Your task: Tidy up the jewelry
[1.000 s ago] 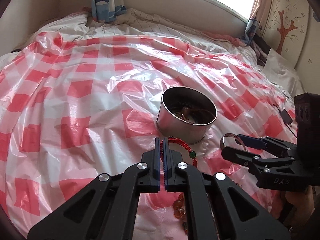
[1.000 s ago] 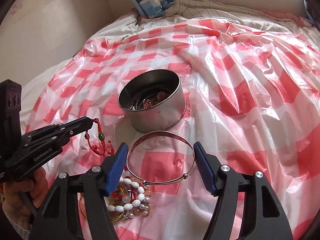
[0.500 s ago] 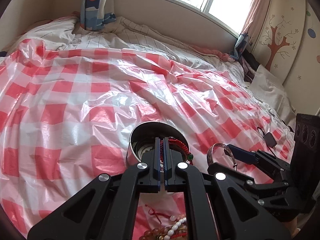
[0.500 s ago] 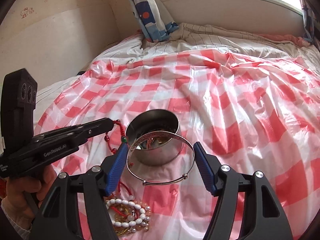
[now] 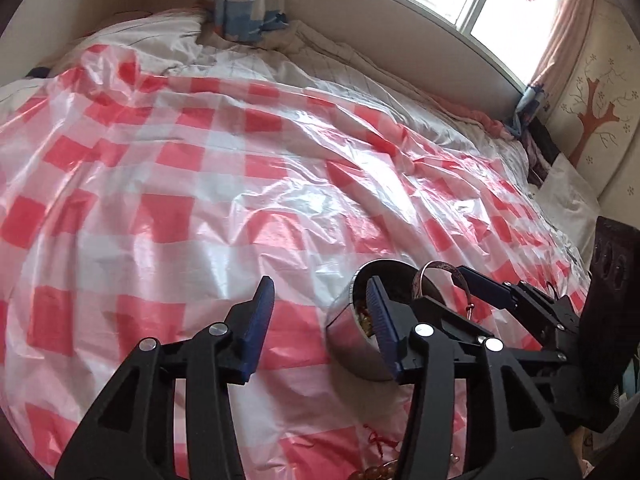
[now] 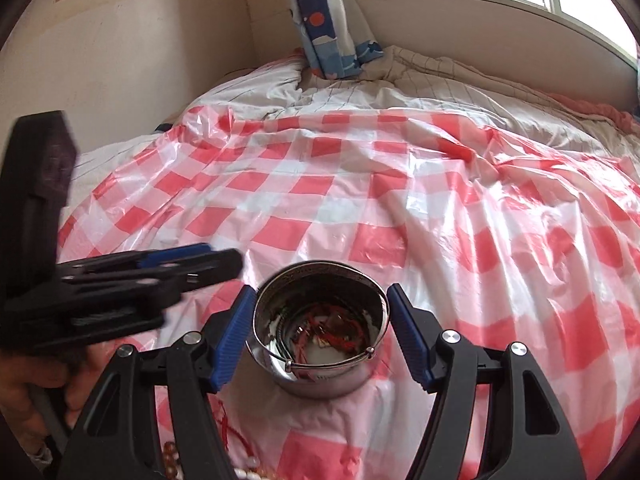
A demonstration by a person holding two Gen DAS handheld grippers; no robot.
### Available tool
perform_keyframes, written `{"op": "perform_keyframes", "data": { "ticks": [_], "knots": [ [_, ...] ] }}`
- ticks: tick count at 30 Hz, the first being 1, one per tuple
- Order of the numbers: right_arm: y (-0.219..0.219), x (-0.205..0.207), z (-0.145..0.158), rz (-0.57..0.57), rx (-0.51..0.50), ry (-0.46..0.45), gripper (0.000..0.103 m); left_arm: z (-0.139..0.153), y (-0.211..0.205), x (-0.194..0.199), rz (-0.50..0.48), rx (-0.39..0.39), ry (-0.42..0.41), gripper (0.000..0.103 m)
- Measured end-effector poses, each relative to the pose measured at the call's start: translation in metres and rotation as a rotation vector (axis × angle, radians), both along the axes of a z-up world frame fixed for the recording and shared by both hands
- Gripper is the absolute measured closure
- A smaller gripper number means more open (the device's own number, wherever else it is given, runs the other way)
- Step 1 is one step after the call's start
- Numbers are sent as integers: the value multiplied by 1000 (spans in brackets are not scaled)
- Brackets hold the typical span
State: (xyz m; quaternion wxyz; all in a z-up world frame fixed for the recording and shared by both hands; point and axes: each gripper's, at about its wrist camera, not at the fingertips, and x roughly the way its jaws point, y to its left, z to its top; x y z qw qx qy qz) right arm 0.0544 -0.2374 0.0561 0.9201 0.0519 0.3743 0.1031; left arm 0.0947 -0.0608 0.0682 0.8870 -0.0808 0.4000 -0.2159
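Half a second ago the left gripper [image 5: 320, 320] pinched a red braided cord bracelet [image 6: 336, 330]; now its jaws are spread wide and empty, and the cord lies inside the round steel tin [image 6: 316, 372]. The right gripper [image 6: 320, 334] hovers directly over that tin, its jaws apart around a thin silver bangle [image 6: 376, 344], pads seemingly touching its rim.

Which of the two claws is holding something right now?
The right claw: a thin silver bangle spans its blue fingers, just above the metal tin. The left claw is open with nothing between its fingers.
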Motion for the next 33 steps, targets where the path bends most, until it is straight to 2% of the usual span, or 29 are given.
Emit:
{"op": "perform_keyframes", "data": {
  "ticks": [3,5,10,13,15,17,19,23,25,26,27,30,33],
  "knots": [
    [15,15,-13,33,-58,50,37,-3,14,-8,22,10,5,56],
    [15,14,-18,27,-81,72,30,-7,17,-16,15,27,12,56],
    [-8,-31,2,-36,-96,55,25,-21,8,-41,-65,65,39,56],
    [-29,-73,3,-82,-58,74,20,-31,-11,-58,-139,114,48,56],
    [-44,-101,-7,-128,-15,104,19,-37,-26,-67,-175,165,32,56],
    [-58,-117,-16,-171,83,143,19,-41,-37,-73,-191,208,10,56],
    [-64,-123,-18,-182,150,144,19,-44,-43,-77,-197,223,3,56],
    [-59,-116,-18,-189,146,135,19,-50,-48,-81,-199,268,-14,56],
    [-59,-113,-23,-193,151,146,18,-52,-53,-81,-215,299,-24,76],
    [-59,-112,-25,-196,157,153,18,-53,-57,-83,-233,325,-34,91],
    [-59,-110,-26,-198,162,156,18,-53,-59,-84,-244,334,-47,98],
    [-62,-109,-27,-208,175,153,18,-42,-55,-84,-234,291,-80,100],
    [-62,-109,-27,-205,180,157,18,-30,-31,-72,-132,199,-75,100]
  ]
}}
